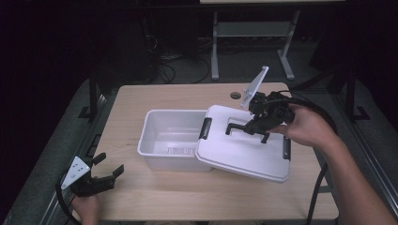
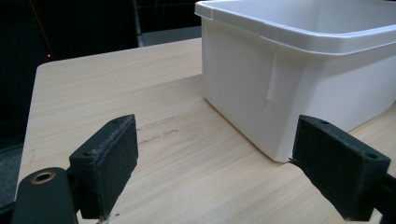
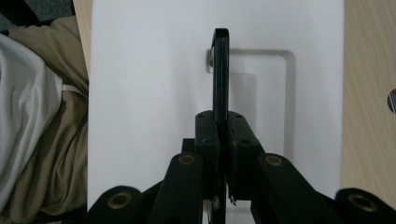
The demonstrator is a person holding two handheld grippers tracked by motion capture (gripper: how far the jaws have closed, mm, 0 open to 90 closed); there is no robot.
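The white plastic bin [image 1: 171,138] is sitting open near the middle of the wooden tabletop [image 1: 155,197], and its white lid [image 1: 244,150] is resting tilted across the bin's 3 o'clock rim, covering only that end. The lid is carrying dark latches at two edges and a black handle [image 1: 244,127] standing up from a recess in its top. You are gripping that handle with your right gripper [image 3: 223,140], jaws pressed together on it. Your left gripper [image 1: 110,168] is waiting at 8 o'clock from the bin, near the tabletop's front edge, jaws spread wide and holding nothing, apart from the bin's corner.
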